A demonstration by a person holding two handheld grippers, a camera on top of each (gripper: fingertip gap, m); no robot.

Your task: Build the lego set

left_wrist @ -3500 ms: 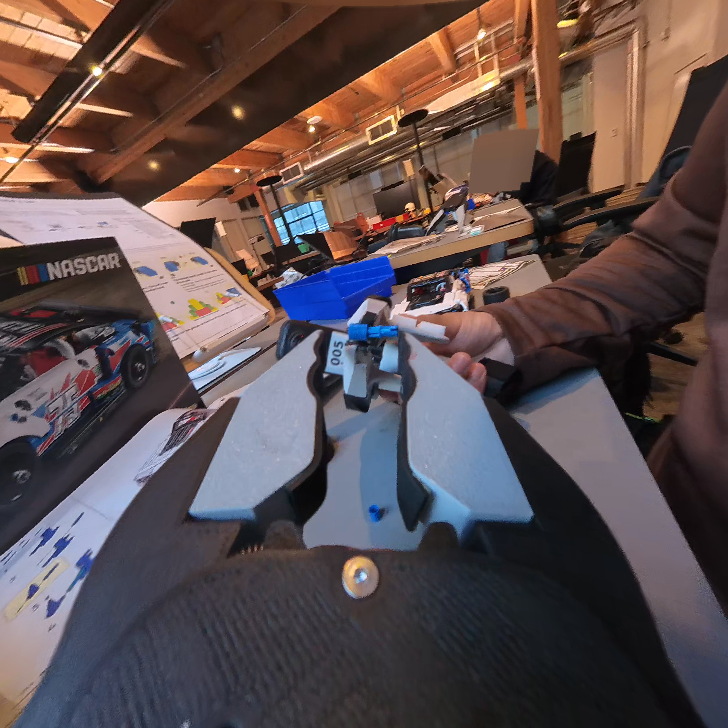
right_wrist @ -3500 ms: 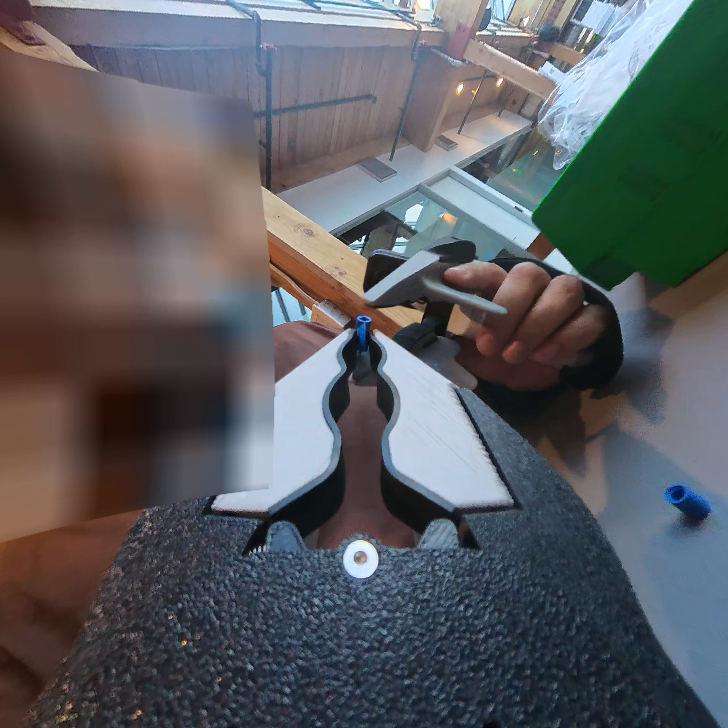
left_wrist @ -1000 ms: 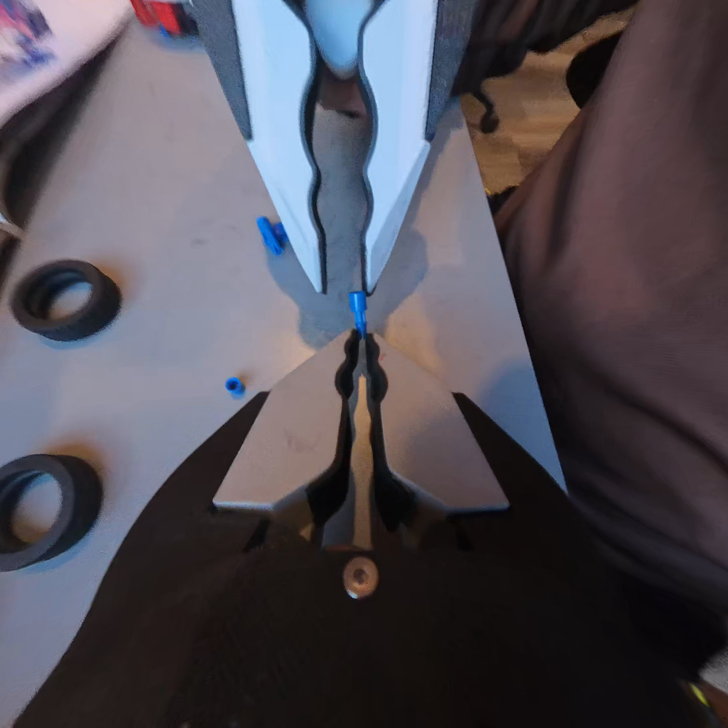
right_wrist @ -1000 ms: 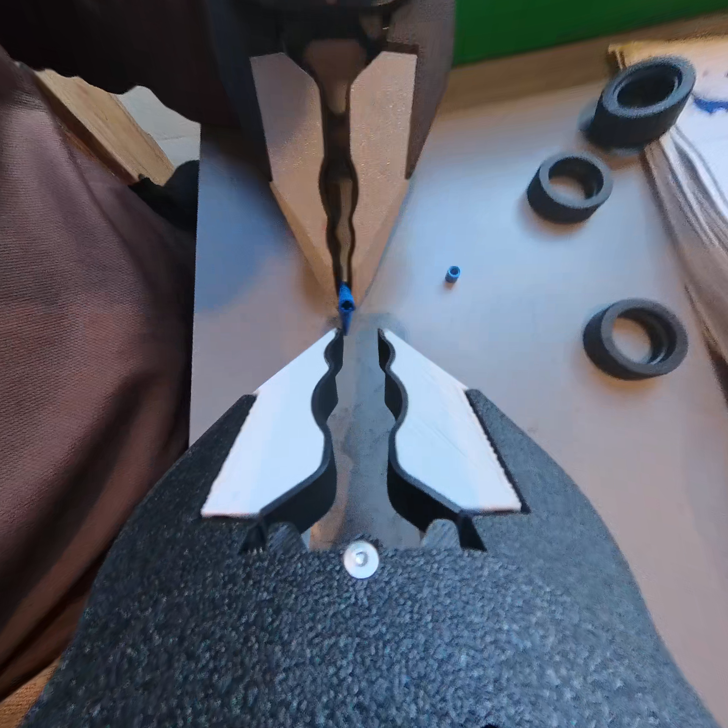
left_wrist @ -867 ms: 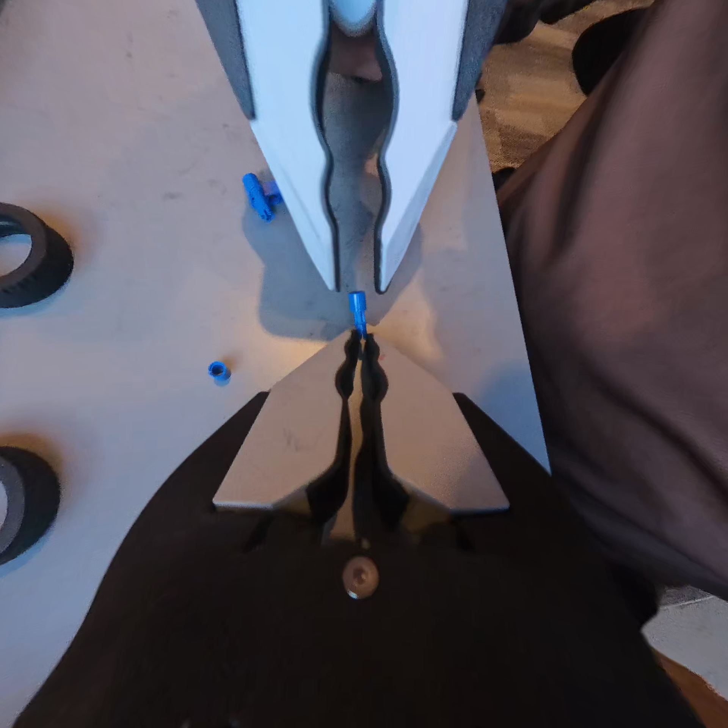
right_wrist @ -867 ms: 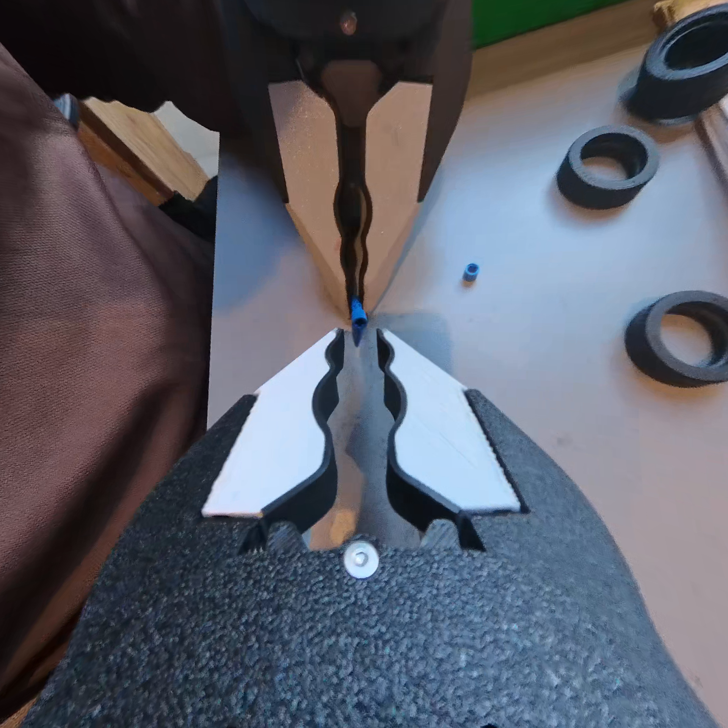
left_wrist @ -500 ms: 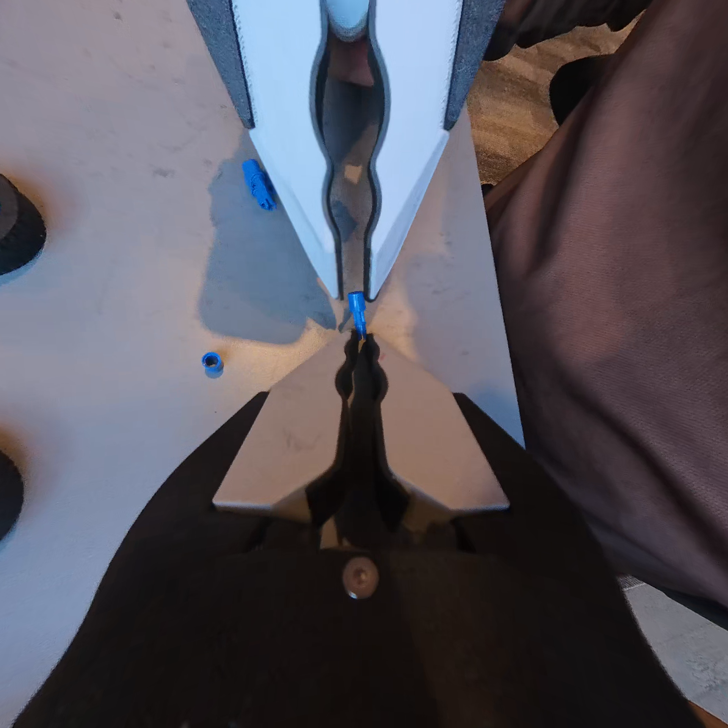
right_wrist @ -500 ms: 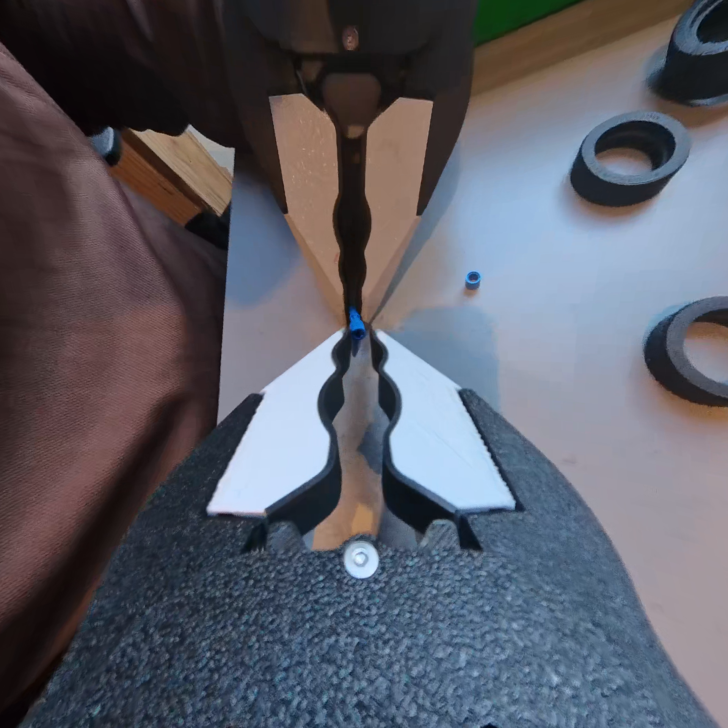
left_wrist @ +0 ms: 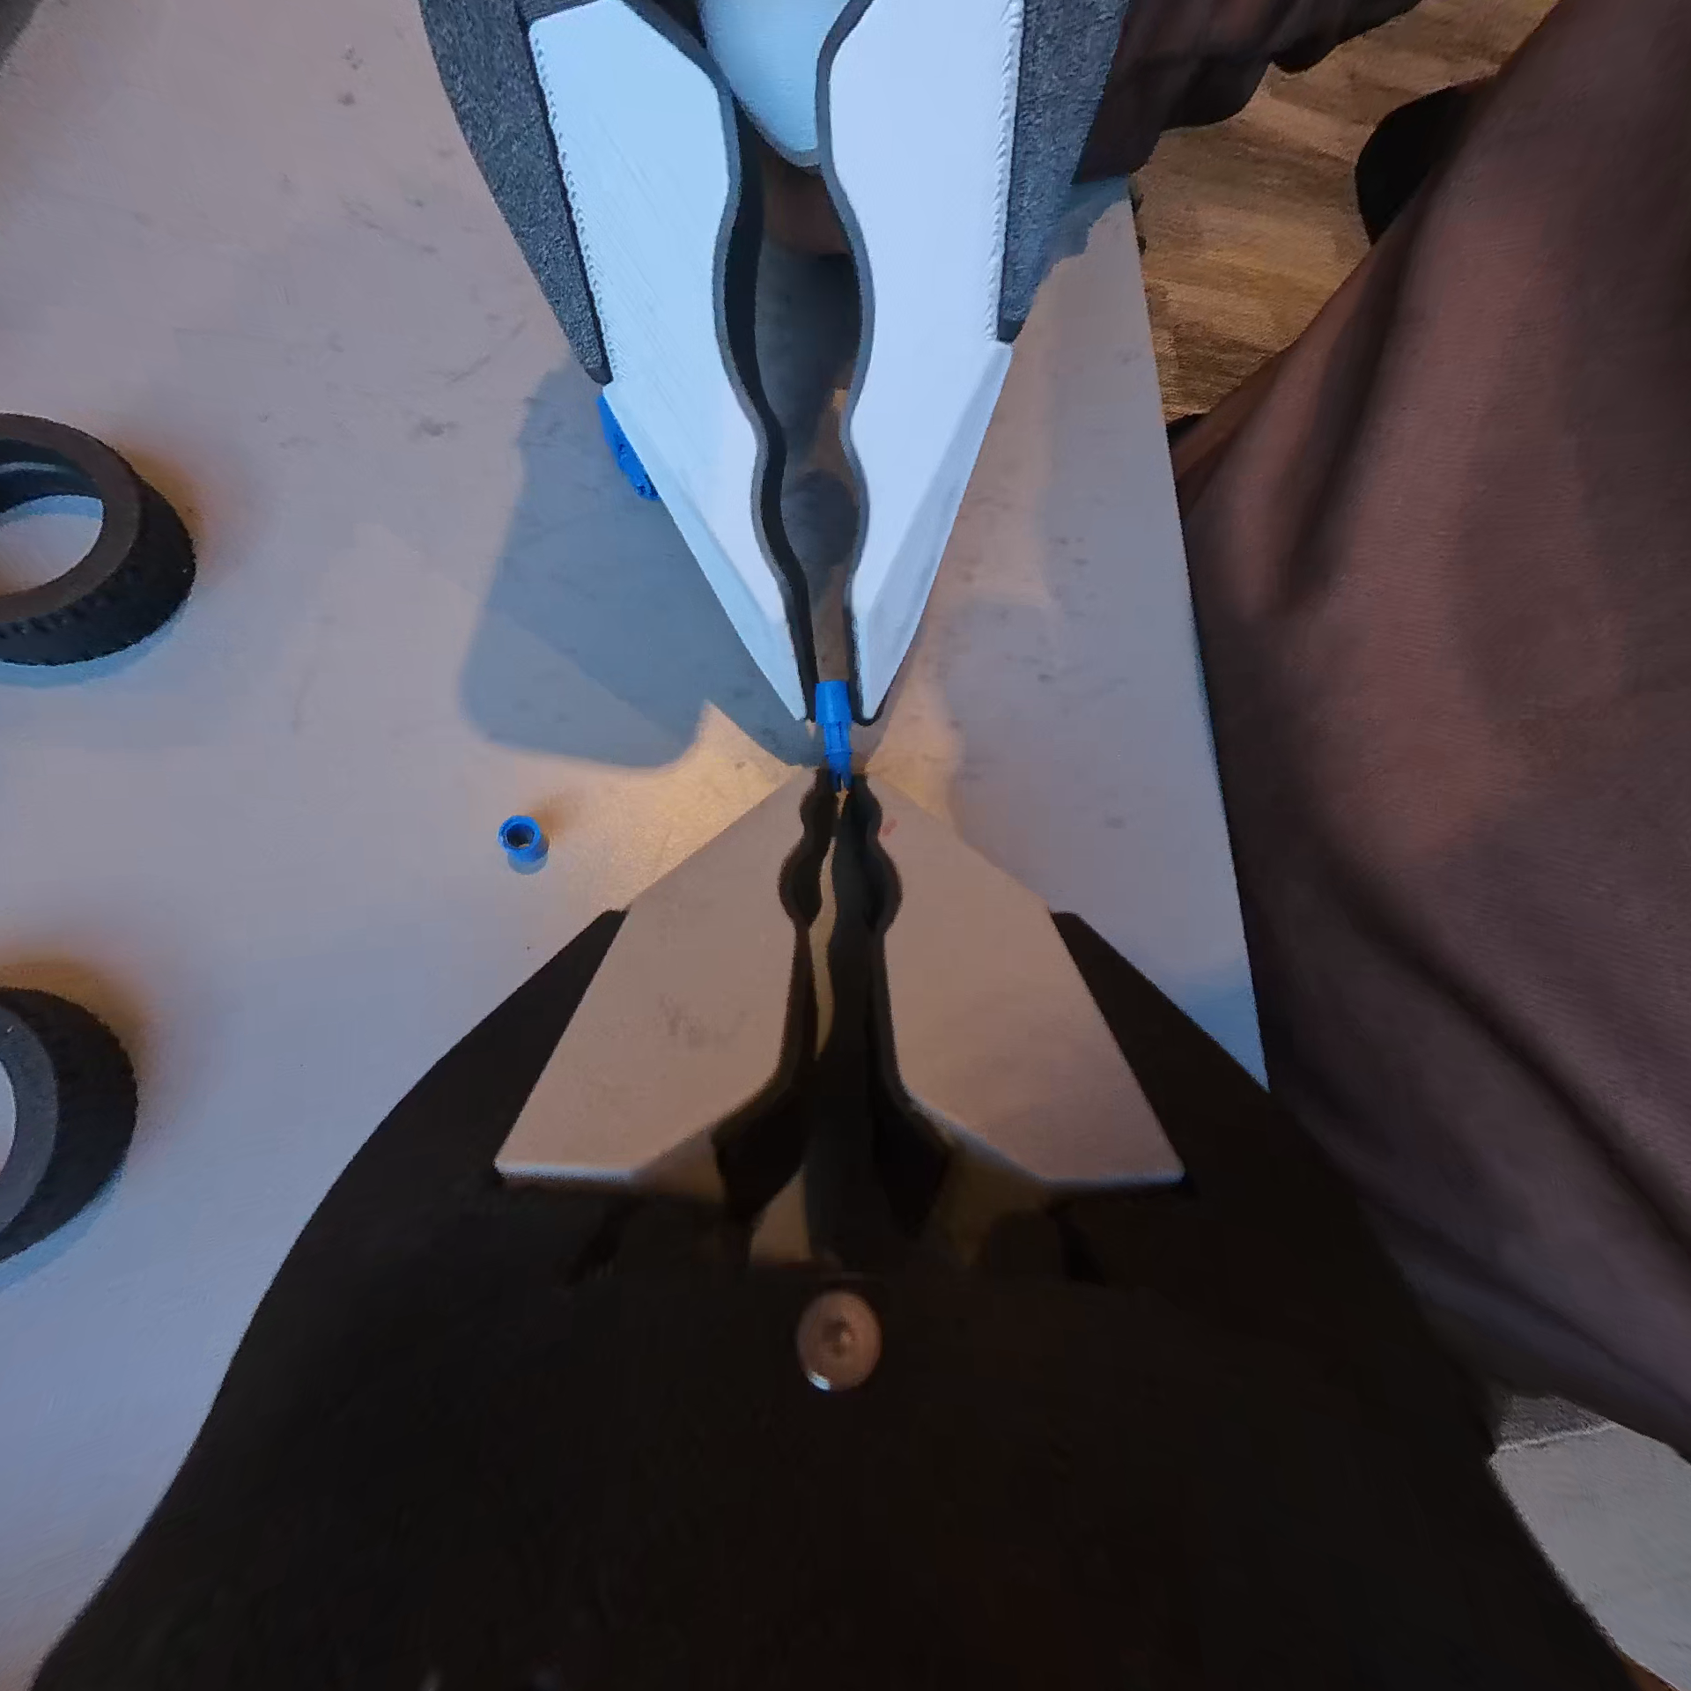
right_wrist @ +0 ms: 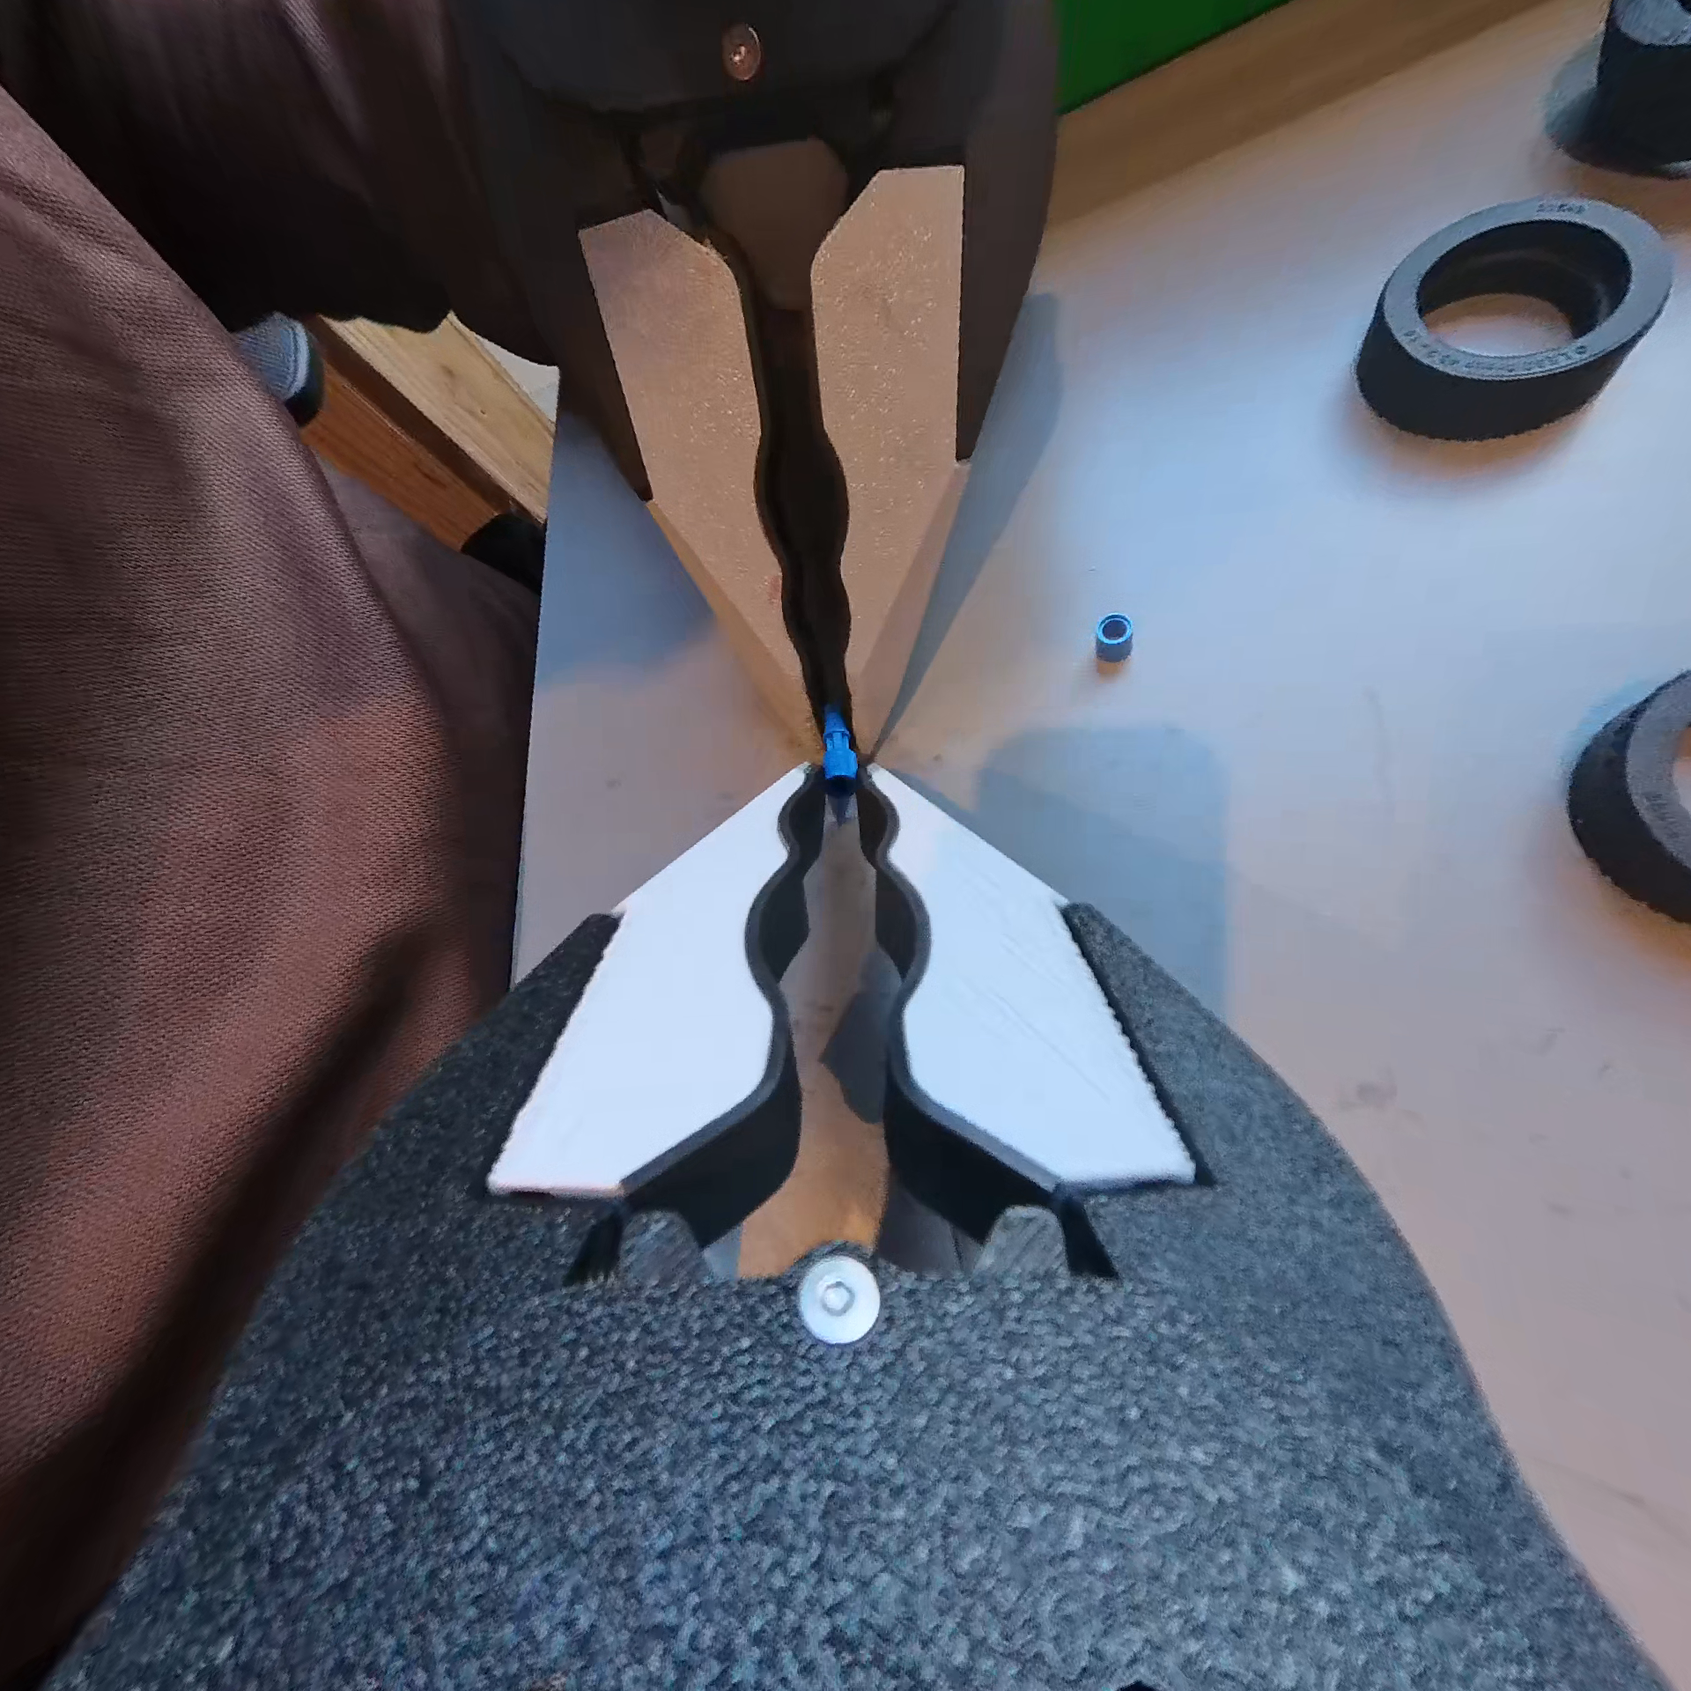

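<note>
A: Both grippers meet tip to tip above the table (left_wrist: pixel 274 274); left gripper (left_wrist: pixel 837 778) clamps the blue pin (left_wrist: pixel 833 723).
B: Right gripper (right_wrist: pixel 837 778), open a second ago, now pinches the other end.

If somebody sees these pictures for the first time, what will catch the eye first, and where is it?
First, the two grippers meeting tip to tip over the grey table: the left gripper and the right gripper both pinch one small blue pin between them. Next, the black tyres lying on the table to one side, and a tiny blue bush lying loose near the fingertips.
</note>
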